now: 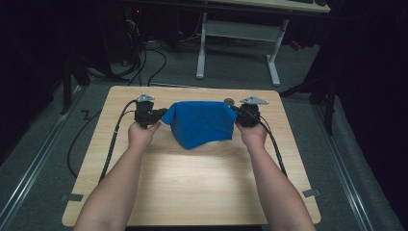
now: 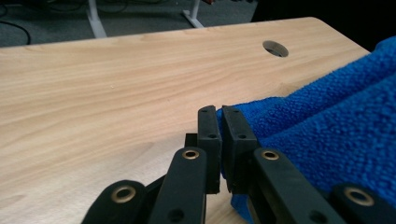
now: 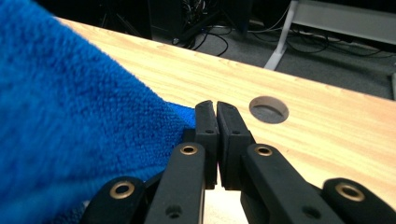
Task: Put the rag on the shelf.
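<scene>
A blue terry cloth (image 1: 199, 122) hangs stretched between my two grippers over the far half of the wooden table (image 1: 192, 183), its lower edge sagging toward the tabletop. My left gripper (image 1: 161, 114) is shut on the cloth's left corner. In the left gripper view the jaws (image 2: 218, 112) pinch a fold of the blue cloth (image 2: 327, 130). My right gripper (image 1: 236, 113) is shut on the right corner. In the right gripper view its jaws (image 3: 215, 106) clamp the edge of the cloth (image 3: 70, 116), which drapes off to the left.
A round cable hole (image 1: 229, 101) sits near the table's far edge, behind the cloth. Cables (image 1: 113, 144) trail from both grippers along the table's sides. Beyond the table stand a white desk frame (image 1: 238, 33) and floor cables on grey carpet.
</scene>
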`<action>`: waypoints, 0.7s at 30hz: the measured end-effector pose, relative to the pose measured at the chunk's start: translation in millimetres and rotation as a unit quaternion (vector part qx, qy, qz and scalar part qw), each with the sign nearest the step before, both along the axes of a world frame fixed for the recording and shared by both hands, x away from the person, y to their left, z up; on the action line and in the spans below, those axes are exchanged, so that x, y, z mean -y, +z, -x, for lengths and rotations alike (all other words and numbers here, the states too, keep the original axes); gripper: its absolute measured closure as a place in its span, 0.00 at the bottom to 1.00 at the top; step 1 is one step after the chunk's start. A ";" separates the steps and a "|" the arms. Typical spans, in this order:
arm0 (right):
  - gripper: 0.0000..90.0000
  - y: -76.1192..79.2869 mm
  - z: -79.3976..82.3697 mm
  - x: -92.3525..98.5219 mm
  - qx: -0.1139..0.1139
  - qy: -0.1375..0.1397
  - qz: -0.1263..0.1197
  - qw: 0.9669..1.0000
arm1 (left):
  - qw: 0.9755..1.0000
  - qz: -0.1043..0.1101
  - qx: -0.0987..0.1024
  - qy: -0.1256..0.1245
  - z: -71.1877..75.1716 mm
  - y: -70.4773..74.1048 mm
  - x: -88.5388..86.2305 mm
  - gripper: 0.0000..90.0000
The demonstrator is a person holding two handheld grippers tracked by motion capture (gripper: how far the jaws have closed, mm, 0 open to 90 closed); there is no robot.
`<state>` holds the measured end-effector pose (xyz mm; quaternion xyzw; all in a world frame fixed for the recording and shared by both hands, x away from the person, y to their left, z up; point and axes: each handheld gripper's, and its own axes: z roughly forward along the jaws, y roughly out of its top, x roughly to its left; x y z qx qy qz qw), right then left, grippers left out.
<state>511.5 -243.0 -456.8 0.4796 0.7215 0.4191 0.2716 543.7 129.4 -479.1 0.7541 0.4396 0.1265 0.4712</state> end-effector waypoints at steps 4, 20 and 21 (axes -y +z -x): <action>0.98 -7.3 2.4 -0.9 -0.009 -0.001 -0.002 1.000 | 1.000 -0.008 -0.012 -0.006 1.5 -9.1 5.1 0.96; 0.98 -24.7 13.4 2.5 -0.021 0.000 0.003 1.000 | 0.998 -0.029 -0.049 -0.015 -0.2 -32.1 21.5 0.94; 0.98 -25.2 14.2 3.3 -0.021 0.000 0.004 1.000 | 0.998 -0.030 -0.050 -0.018 -0.1 -33.1 22.4 0.94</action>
